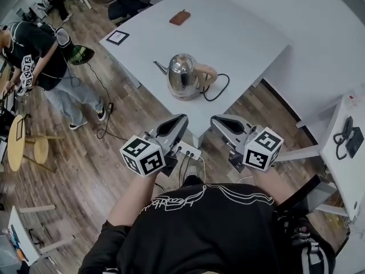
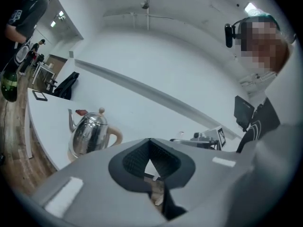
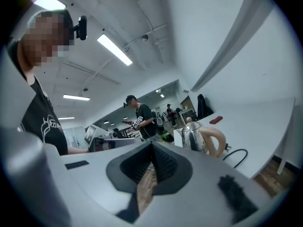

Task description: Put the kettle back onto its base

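**Two empty grippers, one kettle on the table**

Two grippers were held close to the person's chest. The left gripper [image 1: 174, 127] had its jaws pressed together on nothing, and the right gripper [image 1: 225, 125] was likewise closed and empty. Neither touched anything.

Just beyond them one power strip [image 1: 187, 150] lay on the floor. Farther off, one steel kettle [image 1: 183, 76] stood upright near the front edge of the white table [image 1: 245, 33], well apart from both grippers. One black cord [image 1: 219, 87] looped from its foot.

Only the head view showed the brown case [image 1: 179, 17] at the table's far end. Only the right gripper view showed the ceiling lights [image 3: 115, 50].
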Available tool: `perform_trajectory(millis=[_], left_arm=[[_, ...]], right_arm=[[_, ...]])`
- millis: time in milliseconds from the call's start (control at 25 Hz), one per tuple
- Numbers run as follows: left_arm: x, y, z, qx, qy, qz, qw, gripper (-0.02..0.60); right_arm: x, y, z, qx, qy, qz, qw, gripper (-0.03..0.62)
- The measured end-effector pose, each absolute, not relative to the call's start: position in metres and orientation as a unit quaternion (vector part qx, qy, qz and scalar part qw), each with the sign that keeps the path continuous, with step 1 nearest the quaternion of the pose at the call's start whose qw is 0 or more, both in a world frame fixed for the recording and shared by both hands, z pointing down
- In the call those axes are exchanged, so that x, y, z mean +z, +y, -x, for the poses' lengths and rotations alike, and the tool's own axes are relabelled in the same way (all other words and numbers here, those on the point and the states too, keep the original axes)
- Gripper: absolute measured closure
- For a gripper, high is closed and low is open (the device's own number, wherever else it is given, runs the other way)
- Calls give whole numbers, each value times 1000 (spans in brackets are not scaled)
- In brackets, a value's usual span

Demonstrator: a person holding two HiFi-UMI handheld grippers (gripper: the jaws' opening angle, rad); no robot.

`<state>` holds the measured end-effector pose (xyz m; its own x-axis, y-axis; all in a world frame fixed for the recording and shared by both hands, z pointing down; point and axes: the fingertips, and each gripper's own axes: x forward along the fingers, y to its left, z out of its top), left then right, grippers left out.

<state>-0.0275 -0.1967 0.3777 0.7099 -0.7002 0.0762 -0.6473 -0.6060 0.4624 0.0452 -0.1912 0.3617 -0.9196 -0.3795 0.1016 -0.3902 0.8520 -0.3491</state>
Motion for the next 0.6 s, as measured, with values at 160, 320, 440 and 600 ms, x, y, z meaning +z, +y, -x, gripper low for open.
perform_trajectory(millis=[160, 320, 440, 600], left_arm=[[348, -155, 0, -50, -353, -909, 217, 577], [347, -119, -16, 16, -362, -915, 176, 577], [347, -101, -25, 31, -361, -916, 174, 577], [344, -85, -34, 25, -357, -917, 174, 577]], right_arm=[[349, -153, -54, 186, -964, -191, 19, 588], [346, -120, -60, 167, -968, -185, 36, 588], [346, -105, -66, 161, -968, -188, 42, 589], [341, -94, -72, 131, -970, -201, 46, 589]])
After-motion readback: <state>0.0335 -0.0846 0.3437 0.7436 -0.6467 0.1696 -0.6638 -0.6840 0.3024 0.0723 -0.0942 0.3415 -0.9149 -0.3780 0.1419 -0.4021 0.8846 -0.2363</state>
